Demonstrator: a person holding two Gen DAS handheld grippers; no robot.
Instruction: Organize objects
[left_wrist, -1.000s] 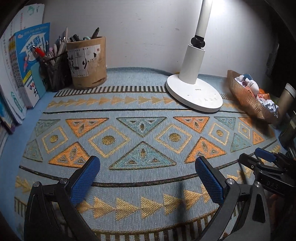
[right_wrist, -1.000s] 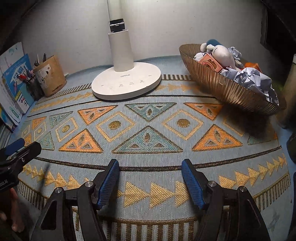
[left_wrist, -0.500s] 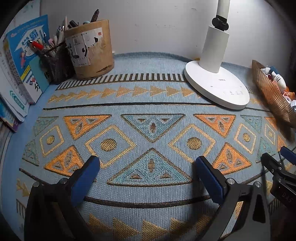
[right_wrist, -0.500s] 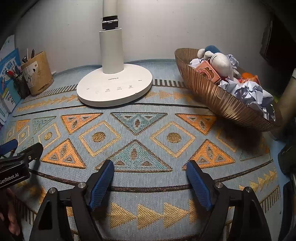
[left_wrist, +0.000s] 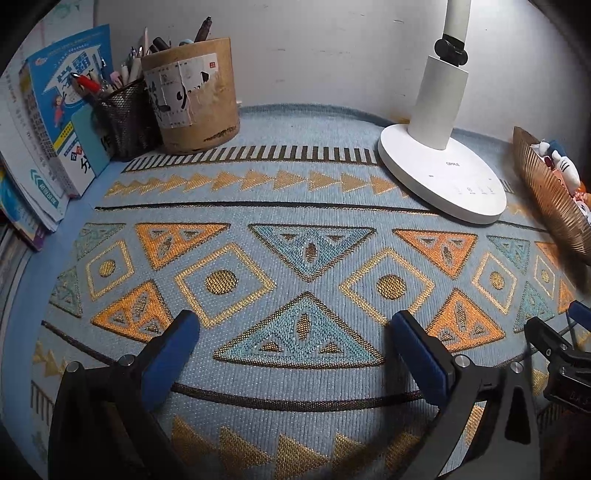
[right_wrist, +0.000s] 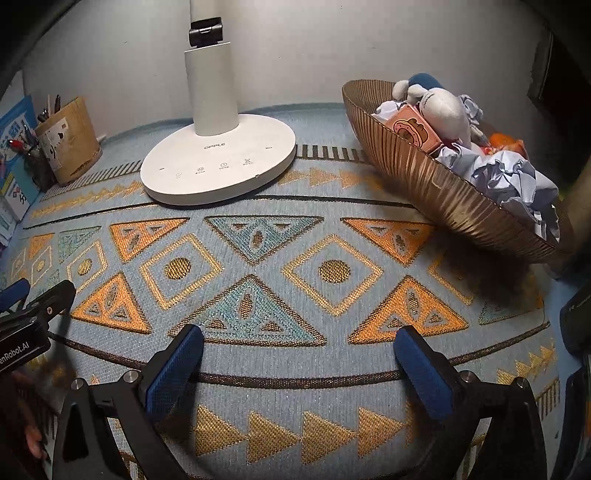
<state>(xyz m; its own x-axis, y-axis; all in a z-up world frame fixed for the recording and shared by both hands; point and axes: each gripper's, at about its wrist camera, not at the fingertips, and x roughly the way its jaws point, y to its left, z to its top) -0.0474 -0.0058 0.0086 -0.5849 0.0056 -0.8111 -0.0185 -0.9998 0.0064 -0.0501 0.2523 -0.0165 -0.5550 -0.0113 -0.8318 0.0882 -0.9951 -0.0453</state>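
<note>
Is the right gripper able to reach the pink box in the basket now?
Probably yes: the right gripper is opening and empty, and the pink box lies exposed on top in the basket, only bare mat between.

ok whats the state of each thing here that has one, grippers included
left gripper: open, nothing between the jaws
right gripper: jaws opening, nothing between them
desk lamp: upright on the mat, head out of view
ribbed bowl: full, tilted
plush toy: lying in the bowl
crumpled paper: piled in the bowl
brown pen pot: upright, holding pens
mesh pen cup: upright, full
</note>
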